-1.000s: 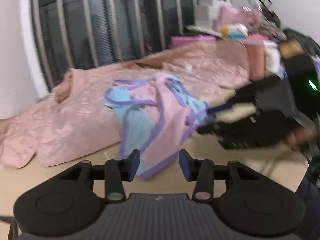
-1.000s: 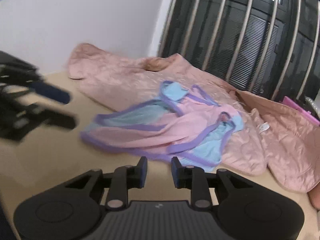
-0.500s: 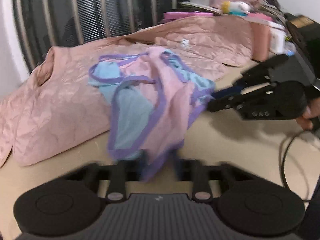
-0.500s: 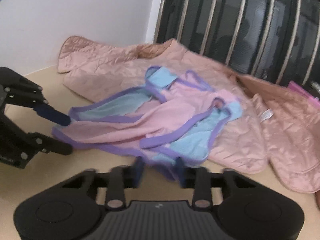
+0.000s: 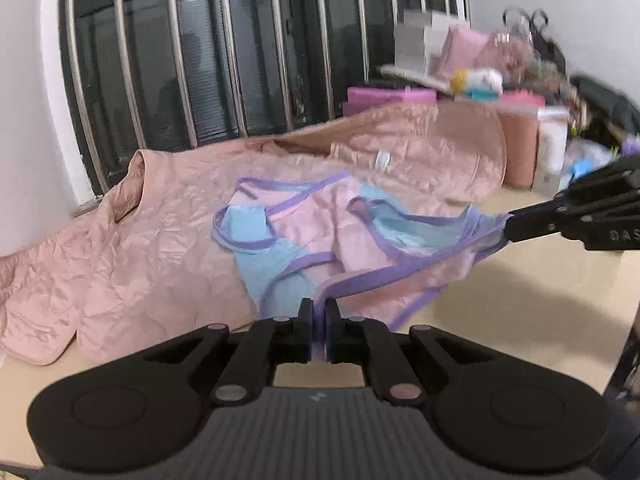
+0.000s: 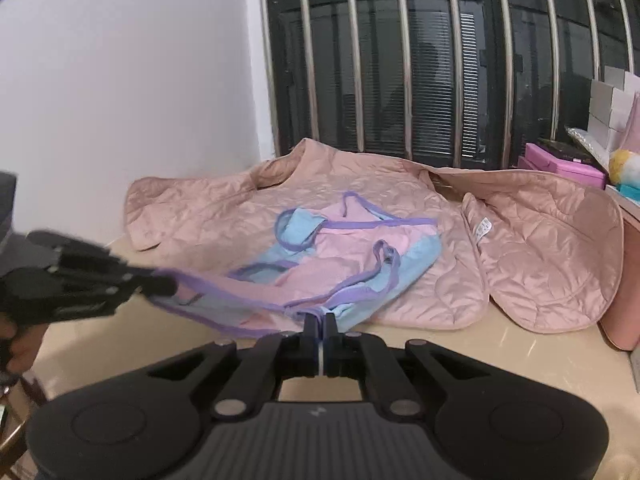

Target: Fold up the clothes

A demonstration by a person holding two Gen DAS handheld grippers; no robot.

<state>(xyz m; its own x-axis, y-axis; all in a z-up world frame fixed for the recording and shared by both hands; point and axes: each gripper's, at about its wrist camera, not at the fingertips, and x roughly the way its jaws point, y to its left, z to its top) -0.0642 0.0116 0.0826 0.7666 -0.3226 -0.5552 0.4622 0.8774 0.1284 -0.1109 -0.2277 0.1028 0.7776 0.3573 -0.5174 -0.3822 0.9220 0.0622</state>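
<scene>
Left wrist view: the left gripper point(image 5: 319, 312) sits at the near edge of the pink-and-blue garment point(image 5: 320, 236), its jaws pinched tight on the purple-trimmed hem.
Right wrist view: the right gripper point(image 6: 321, 326) is clamped on another stretch of the same purple hem, its jaws pressed together with only a thin strip of cloth between them.
Landmark: the quilted pink jacket point(image 5: 132, 248), spread over the beige tabletop point(image 5: 520, 312) below the barred window point(image 5: 224, 52).
Garment place: its far half lies on top of the quilted pink jacket; its near half hangs off that jacket's front edge, lifted above the tabletop.
Garment shape: the hem runs taut between the two grippers, with loose purple straps crumpled on the jacket behind it.
Other gripper seen from the left: the right gripper point(image 5: 506, 230) comes in from the right of the jacket and grips the garment's corner.
Other gripper seen from the right: the left gripper point(image 6: 170, 286) enters left of the jacket, blurred.
Clutter: pink boxes point(image 5: 390, 98) and small items stand past the jacket's far right end.
</scene>
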